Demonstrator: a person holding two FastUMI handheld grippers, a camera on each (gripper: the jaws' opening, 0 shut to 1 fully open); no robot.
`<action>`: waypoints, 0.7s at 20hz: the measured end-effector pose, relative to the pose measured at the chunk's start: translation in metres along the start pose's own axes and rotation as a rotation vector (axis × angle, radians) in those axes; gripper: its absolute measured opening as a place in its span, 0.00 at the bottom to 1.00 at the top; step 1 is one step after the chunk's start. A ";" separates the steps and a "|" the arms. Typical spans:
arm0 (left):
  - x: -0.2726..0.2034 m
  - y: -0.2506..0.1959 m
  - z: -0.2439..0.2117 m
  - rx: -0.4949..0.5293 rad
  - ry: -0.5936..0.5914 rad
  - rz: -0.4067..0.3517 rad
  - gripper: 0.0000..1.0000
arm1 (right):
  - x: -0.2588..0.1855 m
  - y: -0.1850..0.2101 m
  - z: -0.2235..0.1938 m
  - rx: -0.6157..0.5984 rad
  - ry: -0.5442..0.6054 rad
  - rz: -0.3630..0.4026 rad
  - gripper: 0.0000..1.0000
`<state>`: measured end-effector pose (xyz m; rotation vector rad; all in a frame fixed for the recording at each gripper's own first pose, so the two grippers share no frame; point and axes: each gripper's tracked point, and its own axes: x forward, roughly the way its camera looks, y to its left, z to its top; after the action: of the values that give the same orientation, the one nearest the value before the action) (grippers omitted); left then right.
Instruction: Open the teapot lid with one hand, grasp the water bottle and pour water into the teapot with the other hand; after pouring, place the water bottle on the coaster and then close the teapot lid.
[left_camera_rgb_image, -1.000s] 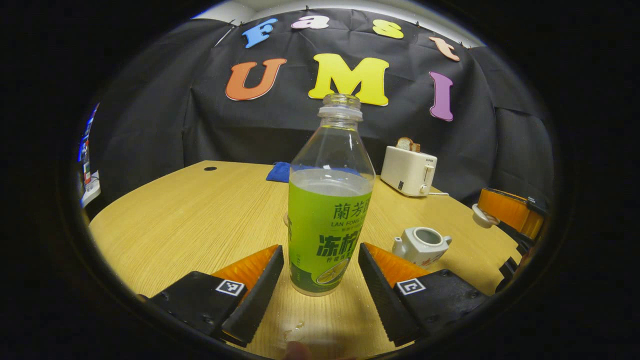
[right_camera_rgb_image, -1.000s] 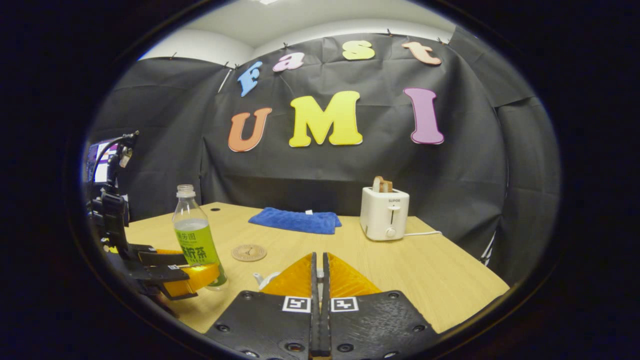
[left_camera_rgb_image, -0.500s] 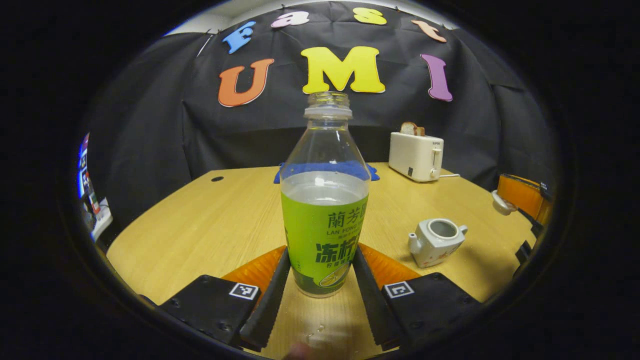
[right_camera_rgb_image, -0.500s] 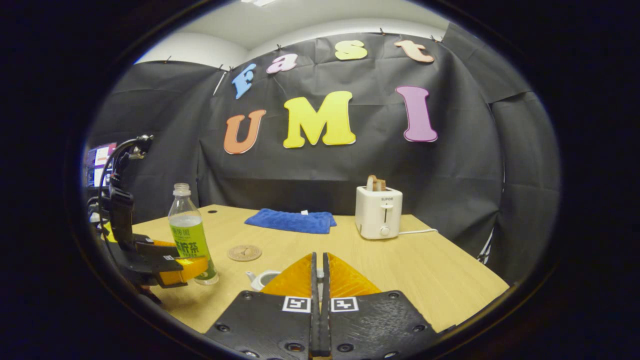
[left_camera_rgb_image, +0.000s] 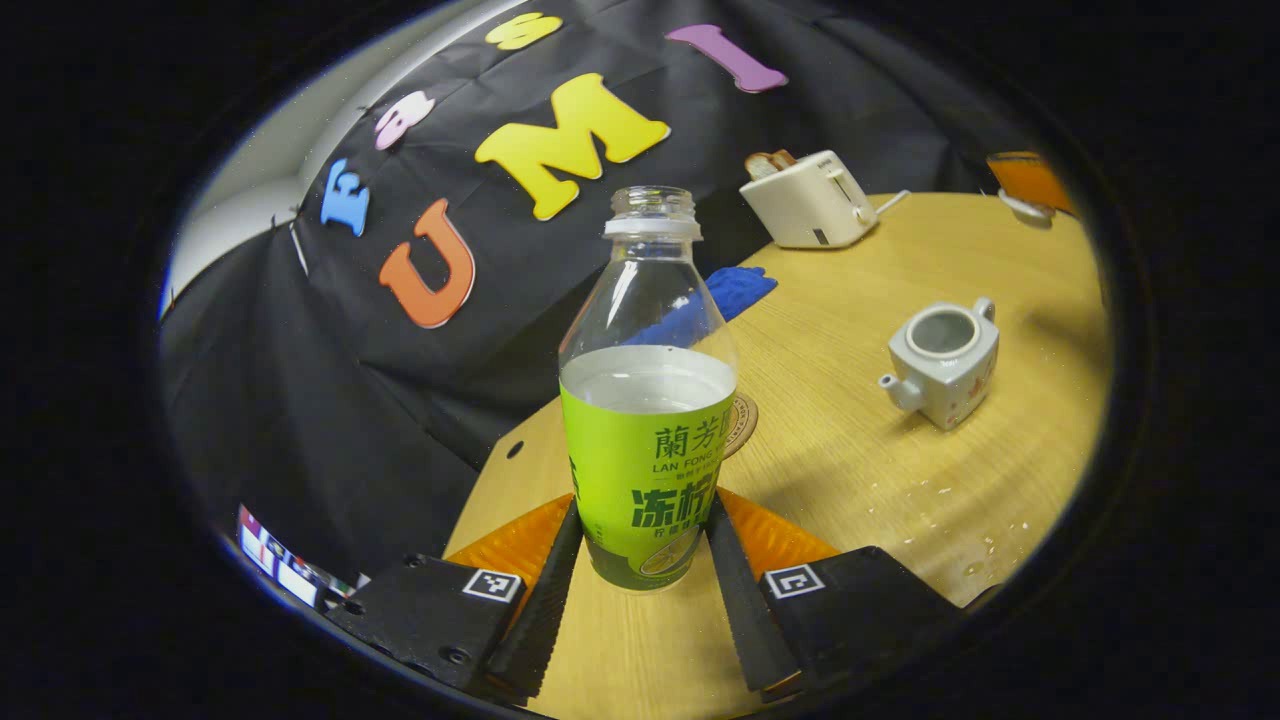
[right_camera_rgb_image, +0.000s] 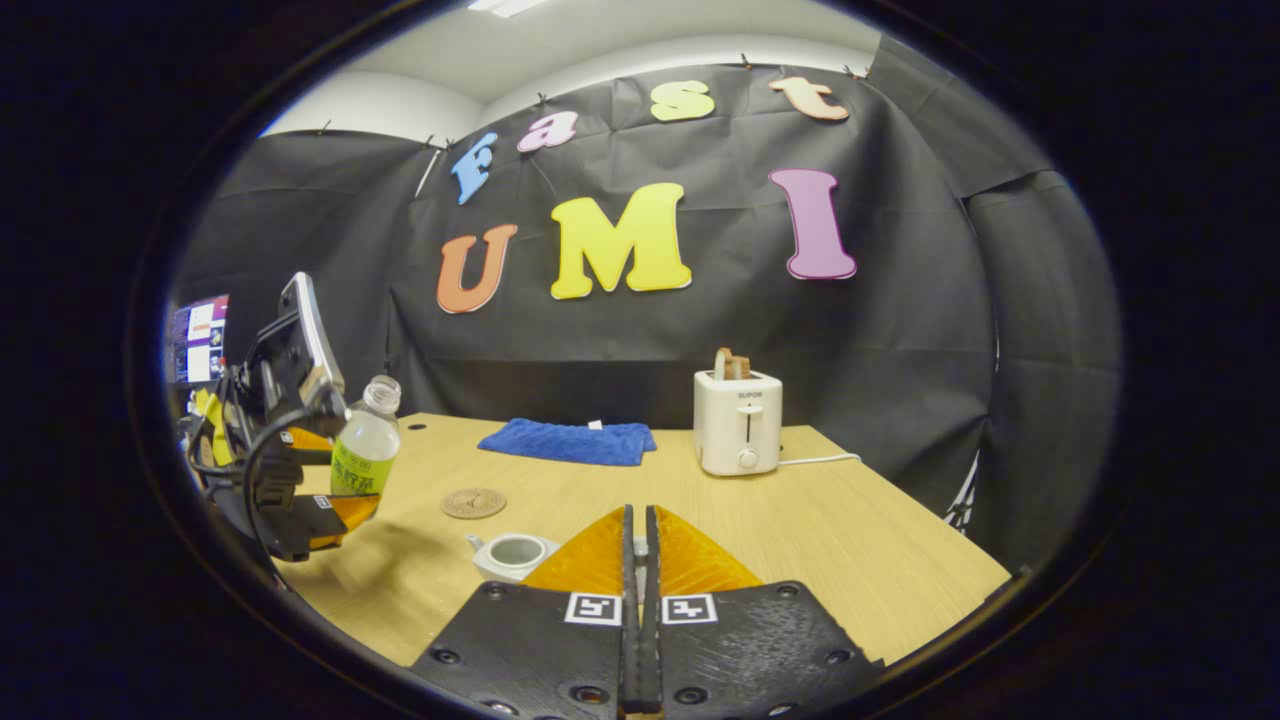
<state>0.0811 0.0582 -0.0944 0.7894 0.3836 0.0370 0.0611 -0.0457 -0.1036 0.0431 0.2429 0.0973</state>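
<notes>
The water bottle (left_camera_rgb_image: 648, 400) sits clamped between the two fingers of the left gripper (left_camera_rgb_image: 640, 560), which press on the lower part of its green label from both sides. It is uncapped and a little over half full. In the right gripper view the bottle (right_camera_rgb_image: 365, 450) hangs above the table (right_camera_rgb_image: 850, 540), leaning toward the teapot, so by my reading the step in hand is carrying it over for the pour.

To the right of the held bottle and farther out stands the teapot (left_camera_rgb_image: 942, 358), lid off, its mouth open and facing up. The coaster (left_camera_rgb_image: 738, 425) lies just behind the bottle, partly covered by it. The next move likely calls for bringing the bottle's neck over the teapot's mouth and tipping it slowly. The mouth looks narrow, so a careless tip could spill.

The right gripper (right_camera_rgb_image: 639, 560) has its fingers pressed together. They seem to pinch something small and pale, probably the lid, but too little of it shows to be sure. In the left gripper view a pale rounded piece beside an orange finger at the far right edge may be that lid (left_camera_rgb_image: 1022, 205), cut off by the edge. The teapot (right_camera_rgb_image: 512, 553) is partly covered by the right gripper's fingers.
</notes>
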 end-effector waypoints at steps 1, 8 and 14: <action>0.000 0.003 0.000 0.056 0.000 0.007 0.73 | -0.001 -0.003 0.000 0.002 0.002 -0.002 0.00; 0.002 -0.001 0.009 0.442 0.005 0.024 0.73 | -0.007 -0.024 -0.007 0.015 0.008 -0.029 0.00; 0.004 -0.004 0.018 0.669 0.008 0.042 0.73 | -0.009 -0.038 -0.012 0.029 0.011 -0.041 0.00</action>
<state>0.0905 0.0440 -0.0868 1.4581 0.3899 -0.0522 0.0527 -0.0845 -0.1152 0.0668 0.2564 0.0536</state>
